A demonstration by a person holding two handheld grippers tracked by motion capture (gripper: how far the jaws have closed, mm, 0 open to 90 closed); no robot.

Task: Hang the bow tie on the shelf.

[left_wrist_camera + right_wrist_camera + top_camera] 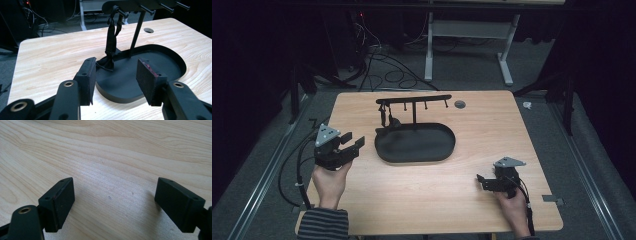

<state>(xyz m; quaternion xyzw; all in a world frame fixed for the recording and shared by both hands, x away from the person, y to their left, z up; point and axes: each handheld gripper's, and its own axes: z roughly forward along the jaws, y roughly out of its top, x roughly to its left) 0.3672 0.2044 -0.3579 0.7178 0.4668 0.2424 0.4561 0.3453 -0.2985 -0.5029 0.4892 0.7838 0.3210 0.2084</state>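
Black strap [110,45] hanging from rack [413,99] over tray [434,150], just ahead of left claw [353,144], jaws spread, nothing between. Right claw [482,182] spread above bare wooden table [472,125], well apart from tray.

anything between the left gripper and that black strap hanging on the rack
Nothing visible. The left gripper has open, empty jaws aimed at the black strap, which hangs from an end peg of the rack; just bare tray floor lies between.
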